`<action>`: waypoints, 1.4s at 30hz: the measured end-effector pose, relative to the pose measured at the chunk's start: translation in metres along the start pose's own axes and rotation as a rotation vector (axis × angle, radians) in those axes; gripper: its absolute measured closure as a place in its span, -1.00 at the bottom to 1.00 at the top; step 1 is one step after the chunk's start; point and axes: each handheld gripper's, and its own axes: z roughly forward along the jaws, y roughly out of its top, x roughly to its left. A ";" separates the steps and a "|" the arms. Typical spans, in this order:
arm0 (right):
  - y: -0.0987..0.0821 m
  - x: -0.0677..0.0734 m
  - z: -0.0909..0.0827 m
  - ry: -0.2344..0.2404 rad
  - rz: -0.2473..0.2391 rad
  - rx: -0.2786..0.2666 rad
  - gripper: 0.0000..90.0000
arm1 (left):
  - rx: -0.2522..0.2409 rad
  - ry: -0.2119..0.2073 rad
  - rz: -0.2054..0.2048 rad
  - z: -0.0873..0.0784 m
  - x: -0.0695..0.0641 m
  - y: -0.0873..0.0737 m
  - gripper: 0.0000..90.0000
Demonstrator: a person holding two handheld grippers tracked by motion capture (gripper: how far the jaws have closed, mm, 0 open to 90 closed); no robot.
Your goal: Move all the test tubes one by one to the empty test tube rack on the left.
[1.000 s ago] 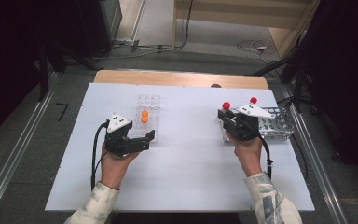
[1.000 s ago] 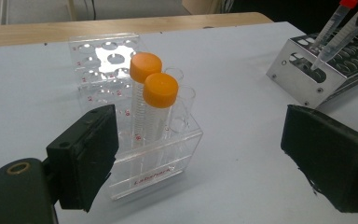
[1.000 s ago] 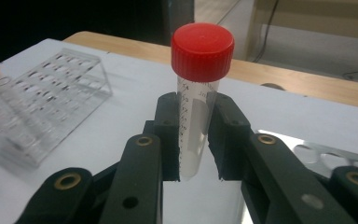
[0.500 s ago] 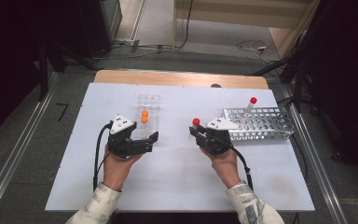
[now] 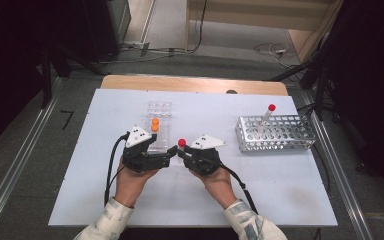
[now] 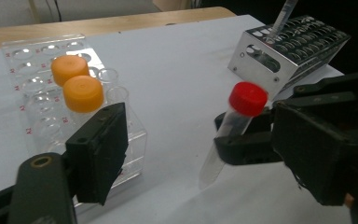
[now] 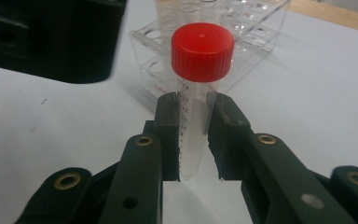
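Note:
A clear tube with a red cap [image 7: 200, 51] stands upright in my right gripper [image 7: 193, 135], whose pads are shut on its body. In the high view the right gripper [image 5: 184, 154] meets my left gripper [image 5: 169, 156] at the table's middle, with the red cap [image 5: 182, 143] above them. In the left gripper view the held tube [image 6: 235, 126] stands between the jaws of the left gripper [image 6: 205, 154]. Those jaws have just been closing but remain open, and neither pad touches the tube.
A clear plastic rack [image 5: 159, 112] with two orange-capped tubes [image 5: 155, 125] sits just behind the left gripper. A metal mesh rack [image 5: 280, 135] at the right holds another red-capped tube [image 5: 270, 111]. The white table [image 5: 280, 190] has bare room in front.
My right gripper has carried the red-capped tube leftward from the metal rack to the left gripper. The left hand has stayed in place and its jaws have narrowed a little.

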 end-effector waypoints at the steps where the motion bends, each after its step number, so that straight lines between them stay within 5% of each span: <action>1: 0.000 0.003 0.002 0.007 -0.005 0.002 0.59 | 0.002 -0.003 0.002 0.000 0.000 0.000 -0.49; 9: 0.004 0.019 0.010 0.039 -0.026 0.008 0.59 | -0.001 -0.052 0.069 0.001 -0.006 -0.002 0.11; 20: 0.006 0.022 0.009 0.050 -0.038 0.006 0.59 | 0.008 -0.032 0.099 0.003 -0.008 -0.006 0.52; 23: 0.005 0.023 0.009 0.052 -0.046 0.001 0.55 | 0.006 -0.026 0.094 0.003 -0.008 -0.006 0.55; 29: 0.004 0.023 0.006 0.085 -0.059 0.013 0.01 | -0.008 -0.021 0.062 -0.003 -0.002 -0.003 0.56; 42: -0.024 -0.009 -0.041 0.034 -0.053 0.009 -0.10 | -0.077 0.031 -0.015 -0.044 0.021 0.022 0.57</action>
